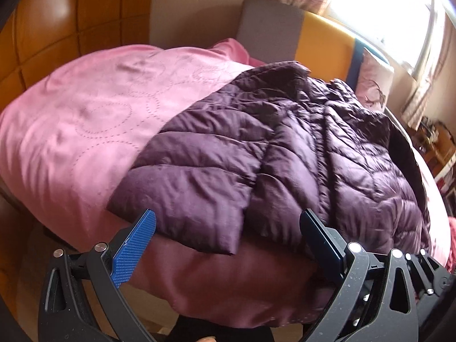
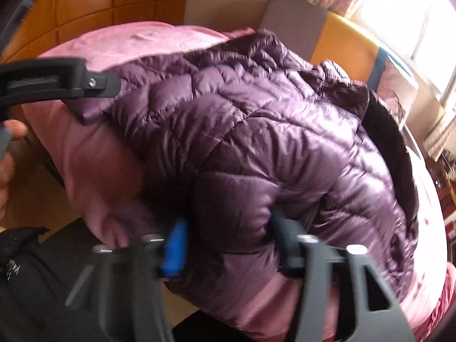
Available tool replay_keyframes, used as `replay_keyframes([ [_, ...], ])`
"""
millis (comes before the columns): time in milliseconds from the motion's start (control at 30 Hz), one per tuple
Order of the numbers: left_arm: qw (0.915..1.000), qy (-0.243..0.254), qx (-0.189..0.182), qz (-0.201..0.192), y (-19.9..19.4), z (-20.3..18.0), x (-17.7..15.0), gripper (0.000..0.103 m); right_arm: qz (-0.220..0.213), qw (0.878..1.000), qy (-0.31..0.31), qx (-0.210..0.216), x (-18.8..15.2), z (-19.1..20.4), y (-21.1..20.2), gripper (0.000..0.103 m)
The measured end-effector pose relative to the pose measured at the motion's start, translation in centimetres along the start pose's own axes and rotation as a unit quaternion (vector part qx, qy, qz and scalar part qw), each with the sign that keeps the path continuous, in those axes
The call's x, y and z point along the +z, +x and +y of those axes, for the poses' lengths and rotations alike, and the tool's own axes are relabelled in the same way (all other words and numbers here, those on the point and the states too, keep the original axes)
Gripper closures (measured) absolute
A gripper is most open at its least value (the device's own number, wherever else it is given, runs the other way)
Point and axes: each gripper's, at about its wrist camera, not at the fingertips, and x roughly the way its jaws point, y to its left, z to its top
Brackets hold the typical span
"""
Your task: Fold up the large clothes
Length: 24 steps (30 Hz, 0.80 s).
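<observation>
A dark purple quilted jacket (image 1: 285,148) lies spread on a bed with a pink cover (image 1: 85,108). My left gripper (image 1: 228,216) stands open just above the jacket's near edge, its blue pads on either side of a fold and nothing pinched. In the right wrist view, which is blurred, my right gripper (image 2: 228,222) is shut on a bunched piece of the jacket (image 2: 256,131) near its lower edge, with fabric bulging between the fingers. The left gripper's black body (image 2: 57,79) and the hand (image 2: 8,142) that holds it show at the left edge of that view.
A padded orange headboard (image 1: 57,28) rises behind the bed. A grey and yellow cushioned piece (image 1: 270,28) stands at the far side below a bright window (image 1: 384,8) with curtains. A pale pillow (image 1: 373,85) lies by it, and cluttered shelves (image 1: 436,139) stand at the right.
</observation>
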Motion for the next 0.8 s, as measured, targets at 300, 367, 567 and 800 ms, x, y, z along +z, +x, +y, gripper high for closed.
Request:
replay_keyframes([
  [300, 0.9954, 0.015, -0.093, 0.018, 0.9, 0.0, 1.5, 0.021, -0.097, 0.972, 0.196, -0.091, 1.1, -18.0, -9.1, 0.091],
  [367, 0.9934, 0.028, -0.109, 0.021, 1.3, -0.7, 1.6, 0.026, -0.101, 0.955, 0.245, -0.135, 0.4, -23.5, -9.7, 0.091],
  [567, 0.9879, 0.067, -0.132, 0.048, 3.6, -3.0, 1.9, 0.026, -0.063, 0.897, 0.388, -0.201, -2.8, -37.7, -7.7, 0.091],
  [800, 0.9818, 0.07, -0.152, 0.09, 6.1, -3.7, 2.1, 0.042, 0.001, 0.827, 0.514, -0.227, -7.8, -48.3, -3.8, 0.079],
])
